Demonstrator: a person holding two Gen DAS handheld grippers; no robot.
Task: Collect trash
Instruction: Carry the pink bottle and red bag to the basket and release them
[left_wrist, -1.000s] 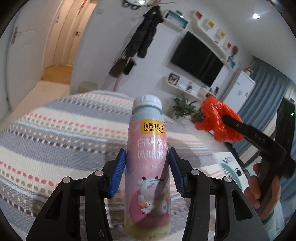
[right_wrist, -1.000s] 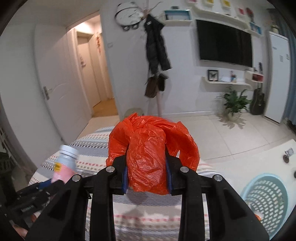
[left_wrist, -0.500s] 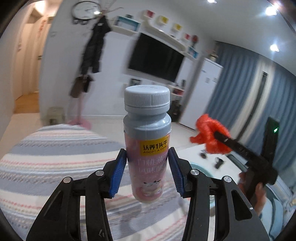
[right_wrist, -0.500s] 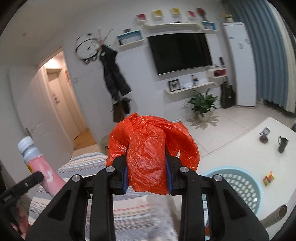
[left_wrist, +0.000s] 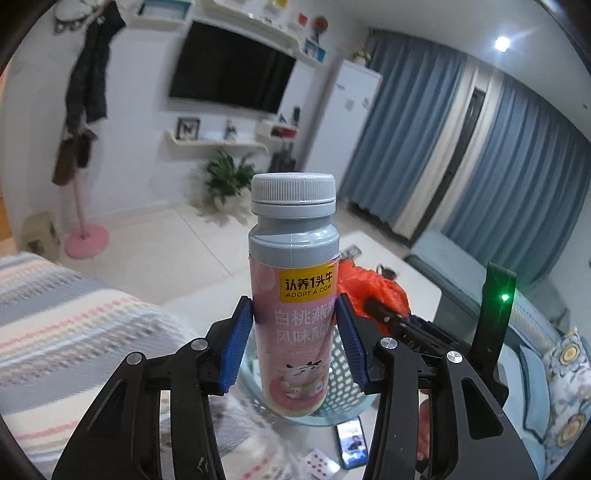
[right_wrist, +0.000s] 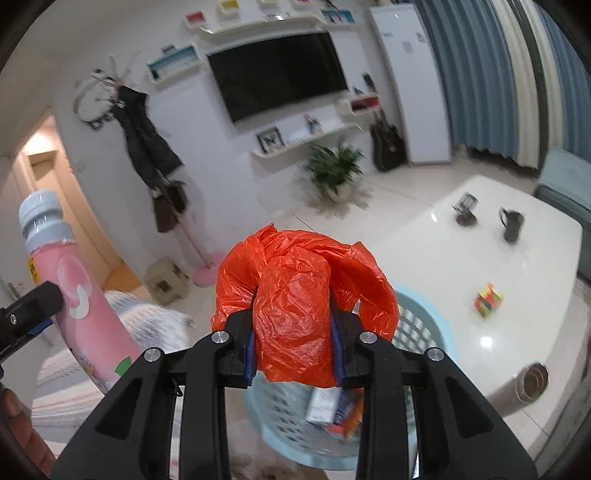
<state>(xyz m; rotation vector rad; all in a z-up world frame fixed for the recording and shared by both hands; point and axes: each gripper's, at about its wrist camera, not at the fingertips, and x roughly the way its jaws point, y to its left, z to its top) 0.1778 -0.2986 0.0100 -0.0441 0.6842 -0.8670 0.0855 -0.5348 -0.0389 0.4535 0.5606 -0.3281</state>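
Left wrist view: the left tongs (left_wrist: 293, 341) are closed on a pink-labelled plastic drink bottle with a grey shoulder and grey screw cap (left_wrist: 293, 295). The two blue pads (left_wrist: 233, 345) press the label from either side at about mid-height; the bottle stands upright between them, its cap rising above the fingertips and its base hanging below them. Directly beneath the bottle's base lies a pale blue perforated plastic basket (left_wrist: 341, 373). A smartphone (left_wrist: 352, 445) and some playing cards (left_wrist: 319, 465) lie on the glossy white surface (left_wrist: 417, 291) just in front of the basket.

Right wrist view: the right tongs (right_wrist: 293, 347) are closed on a crumpled orange plastic bag (right_wrist: 299, 295). A central fold of the bag is pinched between the pads, while the rest bulges above and out to both sides of the fingertips. The bag hangs over the basket (right_wrist: 417, 314), which already contains packaging. In this view the bottle (right_wrist: 79, 295) appears at left, tilted, apart from the bag. On the white surface (right_wrist: 424, 254) to the right, well apart from the tongs, stand a dark mug (right_wrist: 511, 223), a multicoloured puzzle cube (right_wrist: 488, 298) and a metal cup (right_wrist: 532, 380).

Both views: a striped bed cover (left_wrist: 66, 317) lies to the left of the basket.
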